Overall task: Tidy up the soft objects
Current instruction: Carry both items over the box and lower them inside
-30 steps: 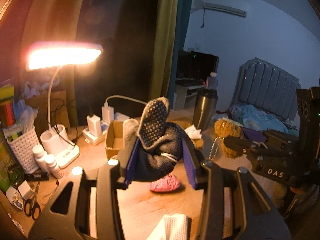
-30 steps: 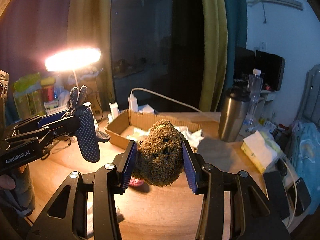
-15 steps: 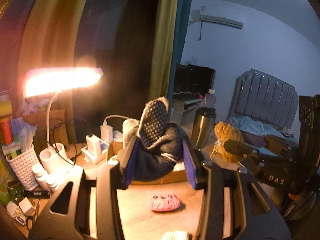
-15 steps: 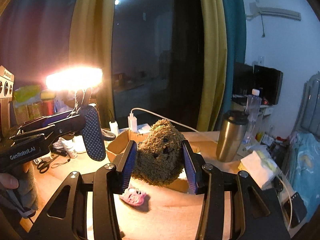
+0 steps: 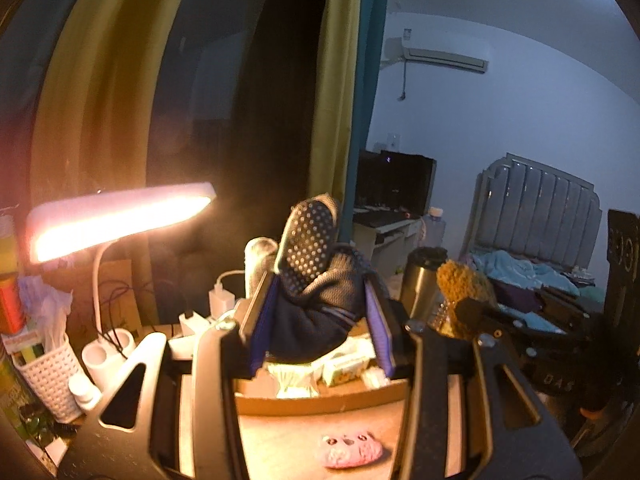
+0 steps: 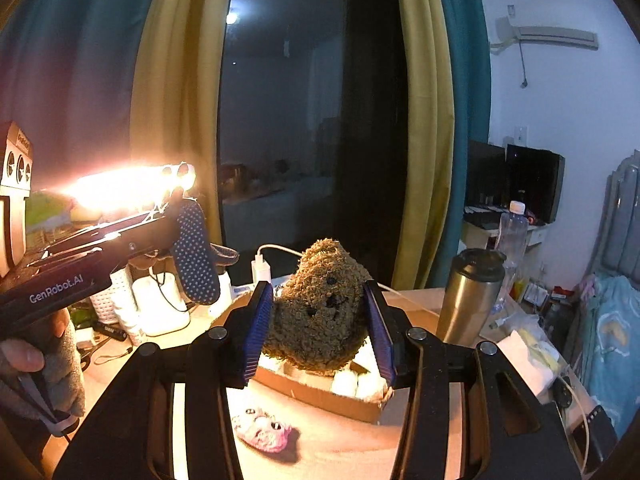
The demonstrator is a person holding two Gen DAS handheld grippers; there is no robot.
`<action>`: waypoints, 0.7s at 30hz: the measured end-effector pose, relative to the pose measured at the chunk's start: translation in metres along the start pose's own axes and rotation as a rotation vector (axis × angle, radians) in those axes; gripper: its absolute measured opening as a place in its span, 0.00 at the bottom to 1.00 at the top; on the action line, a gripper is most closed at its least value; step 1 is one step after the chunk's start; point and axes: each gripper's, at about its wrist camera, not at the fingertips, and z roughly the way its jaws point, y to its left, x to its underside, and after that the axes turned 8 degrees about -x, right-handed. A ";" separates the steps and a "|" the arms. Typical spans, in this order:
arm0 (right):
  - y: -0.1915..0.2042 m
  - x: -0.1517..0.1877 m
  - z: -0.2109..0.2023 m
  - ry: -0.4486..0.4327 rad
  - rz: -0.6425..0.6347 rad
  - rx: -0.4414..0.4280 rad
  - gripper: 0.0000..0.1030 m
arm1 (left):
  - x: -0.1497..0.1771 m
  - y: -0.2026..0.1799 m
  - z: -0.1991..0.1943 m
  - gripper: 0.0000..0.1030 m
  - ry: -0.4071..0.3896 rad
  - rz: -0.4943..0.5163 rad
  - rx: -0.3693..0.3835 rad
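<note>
Dark dotted glove (image 5: 316, 292) was held bunched between closed fingers of left gripper (image 5: 320, 320), above cardboard box (image 5: 320, 400). Brown plush bear (image 6: 320, 312) was clamped at its body by right gripper (image 6: 320, 328), above same box. Both judged light, soft, compressible; mid-body hold judged secure. Pink plush (image 6: 262, 430) was left on desk (image 6: 340, 448), near box.
</note>
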 end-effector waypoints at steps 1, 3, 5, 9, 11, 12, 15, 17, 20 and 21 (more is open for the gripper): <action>0.000 -0.001 0.001 -0.002 0.000 0.000 0.47 | -0.001 0.001 0.003 0.42 -0.001 -0.001 0.001; 0.000 -0.004 0.006 -0.004 0.001 0.001 0.48 | -0.004 0.003 0.008 0.42 -0.007 0.000 0.000; -0.002 -0.005 0.012 -0.002 0.002 0.000 0.48 | -0.003 0.007 0.015 0.42 -0.003 0.001 -0.010; -0.003 -0.007 0.022 -0.006 0.014 -0.009 0.48 | 0.002 0.009 0.023 0.42 0.015 -0.018 -0.039; -0.003 -0.008 0.027 -0.008 0.021 -0.017 0.48 | 0.002 0.009 0.026 0.42 0.011 -0.007 -0.052; -0.003 -0.008 0.029 -0.008 0.020 -0.021 0.48 | 0.002 0.008 0.027 0.42 0.010 0.004 -0.059; -0.003 -0.010 0.035 -0.008 0.009 -0.027 0.48 | 0.001 0.006 0.032 0.42 0.008 0.024 -0.065; -0.004 -0.011 0.037 -0.006 0.006 -0.028 0.48 | 0.002 0.006 0.037 0.42 0.010 0.028 -0.070; -0.006 -0.012 0.041 -0.003 0.004 -0.029 0.48 | 0.004 0.000 0.043 0.42 0.019 0.033 -0.077; -0.006 -0.012 0.041 -0.003 0.004 -0.029 0.48 | 0.005 -0.002 0.046 0.42 0.022 0.036 -0.079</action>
